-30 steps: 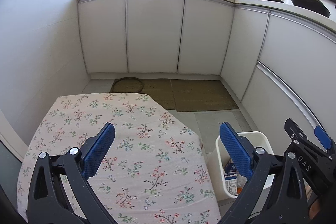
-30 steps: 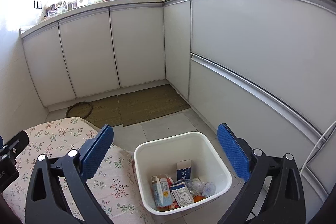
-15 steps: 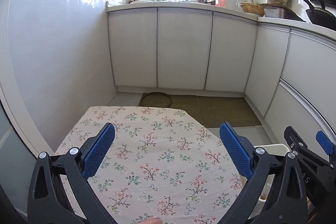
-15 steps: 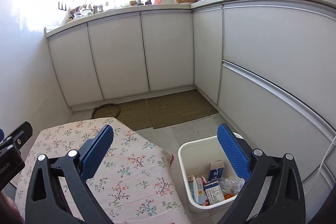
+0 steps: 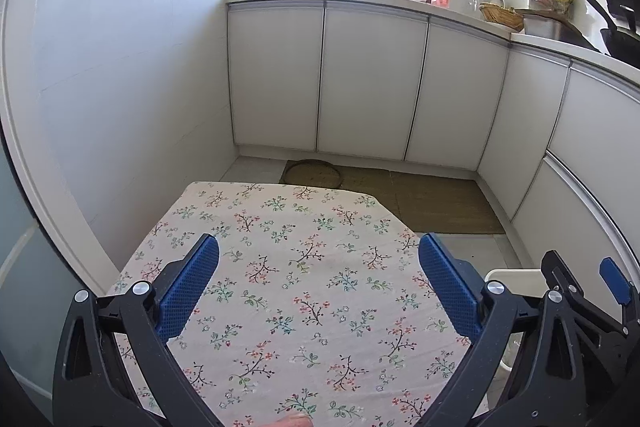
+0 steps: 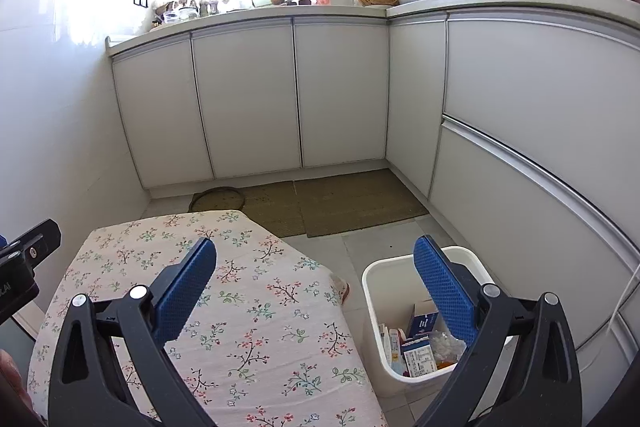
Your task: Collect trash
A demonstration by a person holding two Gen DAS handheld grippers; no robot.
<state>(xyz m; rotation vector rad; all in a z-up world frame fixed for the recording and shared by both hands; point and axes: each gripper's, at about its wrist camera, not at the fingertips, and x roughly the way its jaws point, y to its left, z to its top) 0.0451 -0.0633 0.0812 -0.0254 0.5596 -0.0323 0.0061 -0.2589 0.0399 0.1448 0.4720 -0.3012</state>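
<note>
Compared with a second ago, both cameras are now sitting higher and further back: the left wrist view, which had the white plastic bin (image 5: 516, 277) open beside its right finger, is now showing only a sliver of the bin's rim past the desk's right edge, and the floral cloth-covered desk (image 5: 304, 267) is filling most of that view. In the right wrist view the bin (image 6: 404, 267) is sitting lower right on the floor, just beside the desk's (image 6: 248, 307) right edge, whereas earlier it was centred between the fingers.

The left gripper (image 5: 318, 279) is hovering over the desk with its jaws spread wide and nothing between them. The right gripper (image 6: 316, 285) is likewise holding its jaws wide apart and empty, its right blue pad overlapping the bin in the picture.

The trash is lying inside the bin: a blue-and-white small carton (image 6: 423, 321) leaning upright, a white printed packet (image 6: 418, 359) in front of it, a crumpled clear wrapper (image 6: 444, 341) beside them, and something orange underneath that is too hidden to identify.
</note>
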